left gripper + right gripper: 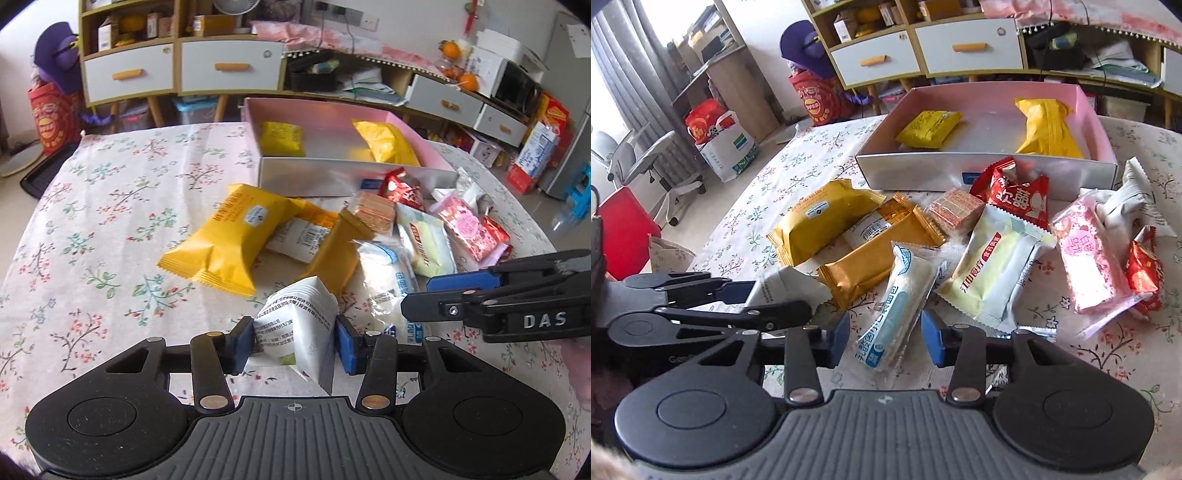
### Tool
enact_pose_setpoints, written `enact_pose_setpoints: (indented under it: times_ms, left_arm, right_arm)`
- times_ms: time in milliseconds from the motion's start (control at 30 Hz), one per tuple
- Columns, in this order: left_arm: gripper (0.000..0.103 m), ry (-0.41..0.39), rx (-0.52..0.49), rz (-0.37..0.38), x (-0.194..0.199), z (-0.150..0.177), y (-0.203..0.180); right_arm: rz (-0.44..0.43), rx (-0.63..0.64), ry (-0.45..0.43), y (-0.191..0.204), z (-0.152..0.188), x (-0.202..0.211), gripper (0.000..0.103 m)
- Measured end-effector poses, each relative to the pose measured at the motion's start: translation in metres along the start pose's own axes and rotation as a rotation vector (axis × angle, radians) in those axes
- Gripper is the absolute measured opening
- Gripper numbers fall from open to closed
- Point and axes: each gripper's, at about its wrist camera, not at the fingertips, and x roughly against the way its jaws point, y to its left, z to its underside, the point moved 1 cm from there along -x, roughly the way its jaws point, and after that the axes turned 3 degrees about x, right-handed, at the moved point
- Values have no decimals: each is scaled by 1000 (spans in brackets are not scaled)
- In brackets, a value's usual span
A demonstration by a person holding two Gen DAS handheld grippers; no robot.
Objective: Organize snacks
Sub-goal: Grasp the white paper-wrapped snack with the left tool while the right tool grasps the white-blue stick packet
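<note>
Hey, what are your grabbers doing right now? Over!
Left gripper shut on white packet. Right gripper around white-blue packet, grip unclear. Box ahead, path clear.

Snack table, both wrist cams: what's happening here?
A person with two handheld grippers is sorting snacks into a pink box, which already holds two yellow packets. The left gripper is clamped on a white packet. The right gripper straddles a blue-and-white packet lying on the table; a firm grip isn't clear. Most snacks remain outside.

left gripper (294,343) clamps white packet (299,321) | pink box (406,127) behind | floral tablecloth (110,206)
</note>
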Motion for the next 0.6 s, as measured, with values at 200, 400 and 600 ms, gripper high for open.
enact_pose_setpoints:
  times_ms: [200, 400, 600]
  left_arm:
    - [44, 18, 24, -12, 3, -2, 7]
    - [44, 22, 25, -5, 7, -2, 9]
    - [44, 27, 8, -3, 5, -1, 7]
  right_arm:
    - [21, -3, 24, 2, -1, -12, 40]
    - [50, 11, 36, 7, -1, -22, 40]
    - [67, 42, 49, 12, -1, -27, 29]
